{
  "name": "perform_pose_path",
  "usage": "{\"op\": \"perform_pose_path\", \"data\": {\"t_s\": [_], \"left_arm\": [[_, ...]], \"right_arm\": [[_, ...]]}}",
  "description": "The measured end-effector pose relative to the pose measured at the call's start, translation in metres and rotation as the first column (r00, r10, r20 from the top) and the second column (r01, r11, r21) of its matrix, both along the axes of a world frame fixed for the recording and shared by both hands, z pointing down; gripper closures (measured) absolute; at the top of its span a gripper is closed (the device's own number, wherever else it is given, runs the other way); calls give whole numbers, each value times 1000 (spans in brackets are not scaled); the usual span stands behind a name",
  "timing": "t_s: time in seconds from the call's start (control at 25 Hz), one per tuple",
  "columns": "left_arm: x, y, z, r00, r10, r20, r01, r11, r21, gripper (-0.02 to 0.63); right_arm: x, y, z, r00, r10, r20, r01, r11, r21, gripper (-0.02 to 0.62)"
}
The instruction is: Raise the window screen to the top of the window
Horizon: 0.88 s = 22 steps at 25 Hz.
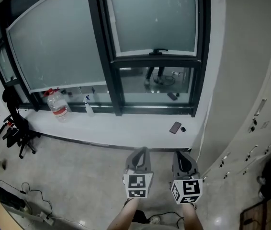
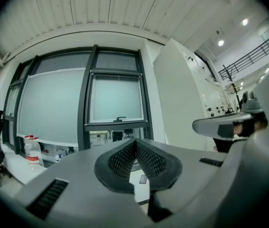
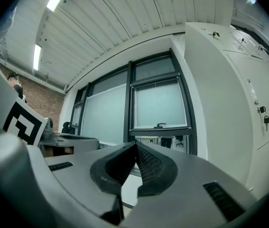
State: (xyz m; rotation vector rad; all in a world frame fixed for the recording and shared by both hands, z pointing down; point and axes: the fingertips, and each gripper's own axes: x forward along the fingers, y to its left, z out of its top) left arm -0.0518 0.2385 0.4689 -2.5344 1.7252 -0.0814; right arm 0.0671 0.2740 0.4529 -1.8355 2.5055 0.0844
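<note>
Item, nearest: left gripper [image 1: 141, 151], held over the bare floor [image 1: 87, 176] short of the sill, marker cube facing up, jaws clenched tip to tip with nothing between them; it points toward the window. Item: right gripper [image 1: 181, 154], just beside the left one and level with it, jaws likewise pressed together and empty, pointing the same way. Item: two forearms [image 1: 126, 218] at the bottom edge of the head view, one behind each gripper. Item: cable [image 1: 35, 194] lying loose on the floor to the left, near a power strip [image 1: 45, 218]. Item: black office chair [image 1: 16, 131], on the floor off the sill's left end. Item: bank of pale lockers [image 1: 265, 123], along the right side. Item: white sill [image 1: 126, 131], running beneath the window. On it, toward the left end, a large clear water bottle [image 1: 57, 105] with a red cap; just right of it, a small spray bottle [image 1: 88, 105]; toward the right end, near the front edge, a dark phone [image 1: 175, 127] lying flat, with a small dark object [image 1: 183, 129] just beside it, too small to identify. Item, farthest: window screen [image 1: 154, 18], a frosted panel in the right-hand dark frame, covering the upper part of the opening; its bottom rail bears a small handle [image 1: 160, 51] at the middle, and clear glass shows below the rail, down toward the sill.
</note>
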Motion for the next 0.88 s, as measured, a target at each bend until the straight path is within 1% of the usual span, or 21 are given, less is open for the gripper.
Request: {"op": "perform_pose_path", "data": {"t_s": [0.24,0.48,0.64,0.88], "left_arm": [[-3,5,-1,1000,15,-4,-15,1000,-6,601],[-10,11,-7,1000,20,-11,-20,1000,7,601],[-15,16,-9,1000,28,-8,-28,1000,14,601],[-28,24,-7,1000,15,-15,-15,1000,8,601]], "right_arm": [[-4,6,-5,1000,19,9,-19,1000,7,589],[-27,14,-9,1000,-11,-20,11,1000,19,589],[-38,17,-9,1000,-17,-11,17,1000,17,589],[-52,27,-9,999,-30,-31,31,999,21,589]]}}
